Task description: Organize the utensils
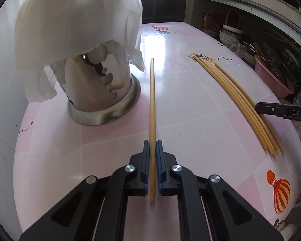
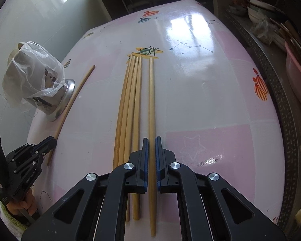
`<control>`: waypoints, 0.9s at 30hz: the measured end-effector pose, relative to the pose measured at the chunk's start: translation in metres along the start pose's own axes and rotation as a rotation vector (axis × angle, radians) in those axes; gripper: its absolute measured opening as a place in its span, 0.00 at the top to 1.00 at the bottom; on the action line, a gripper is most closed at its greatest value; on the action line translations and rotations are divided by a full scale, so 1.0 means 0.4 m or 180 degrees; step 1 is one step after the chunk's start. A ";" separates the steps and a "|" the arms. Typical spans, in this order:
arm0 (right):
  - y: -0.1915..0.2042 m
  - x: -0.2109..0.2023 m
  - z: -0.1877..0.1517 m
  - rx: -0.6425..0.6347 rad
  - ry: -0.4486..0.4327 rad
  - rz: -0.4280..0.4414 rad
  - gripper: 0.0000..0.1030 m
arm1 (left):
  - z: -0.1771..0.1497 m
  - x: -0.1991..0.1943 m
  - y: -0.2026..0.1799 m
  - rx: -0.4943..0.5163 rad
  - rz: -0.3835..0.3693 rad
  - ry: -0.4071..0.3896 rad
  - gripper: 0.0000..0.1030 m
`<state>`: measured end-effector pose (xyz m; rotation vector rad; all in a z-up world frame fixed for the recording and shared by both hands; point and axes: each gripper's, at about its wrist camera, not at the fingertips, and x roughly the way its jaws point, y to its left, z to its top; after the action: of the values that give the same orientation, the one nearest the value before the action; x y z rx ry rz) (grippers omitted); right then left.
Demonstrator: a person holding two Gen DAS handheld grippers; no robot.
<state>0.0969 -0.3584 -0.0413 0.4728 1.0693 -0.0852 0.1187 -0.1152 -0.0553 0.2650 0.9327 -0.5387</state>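
My left gripper (image 1: pixel 152 143) is shut on a single wooden chopstick (image 1: pixel 152 104) that lies along the pink table, pointing away beside a steel utensil holder (image 1: pixel 104 100). A white plastic bag (image 1: pixel 76 20) drapes over that holder. In the right wrist view my right gripper (image 2: pixel 151 140) is shut on another chopstick (image 2: pixel 151 100), the rightmost of a row. Several more chopsticks (image 2: pixel 130 104) lie just left of it, touching each other. The left gripper (image 2: pixel 48 142) shows at the lower left there, with its chopstick (image 2: pixel 74 98). The right gripper's fingertip (image 1: pixel 271 109) reaches the bundle (image 1: pixel 240 100) in the left wrist view.
The table (image 2: pixel 210 100) has a glossy pink and white patterned top. A dark shelf on the right holds bowls (image 1: pixel 230 33) and a pink basin (image 2: pixel 297 84). A white wall (image 1: pixel 2 50) runs along the left side. A hand (image 2: pixel 24 204) holds the left gripper.
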 end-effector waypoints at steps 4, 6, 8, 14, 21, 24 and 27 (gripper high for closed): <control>0.000 -0.025 -0.045 0.0076 0.0026 -0.0013 0.96 | -0.037 -0.032 0.015 -0.0247 -0.0077 0.0094 0.94; -0.001 -0.038 -0.065 0.0095 0.0044 -0.0008 0.96 | -0.061 -0.051 0.014 -0.0305 -0.0093 0.0132 0.94; 0.001 -0.050 -0.087 0.0112 0.0072 -0.0006 0.96 | -0.083 -0.069 0.012 -0.0372 -0.0103 0.0167 0.94; 0.003 -0.070 -0.123 0.0160 0.0169 0.0056 0.96 | -0.135 -0.109 0.003 -0.0504 -0.0114 0.0317 0.94; 0.004 -0.062 -0.118 0.0096 0.0192 0.0110 0.96 | -0.138 -0.131 -0.001 -0.0493 -0.0148 0.0285 0.84; -0.002 -0.055 -0.108 0.0136 0.0217 0.0232 0.94 | -0.107 -0.147 0.005 -0.0472 -0.0125 0.0189 0.73; -0.007 -0.055 -0.100 0.0140 0.0220 0.0288 0.92 | -0.066 -0.150 0.010 -0.0434 -0.0118 0.0123 0.68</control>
<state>0.0523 -0.3480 -0.0390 0.5664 1.1139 -0.0124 0.0739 -0.0806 -0.0215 0.1357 1.0089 -0.5030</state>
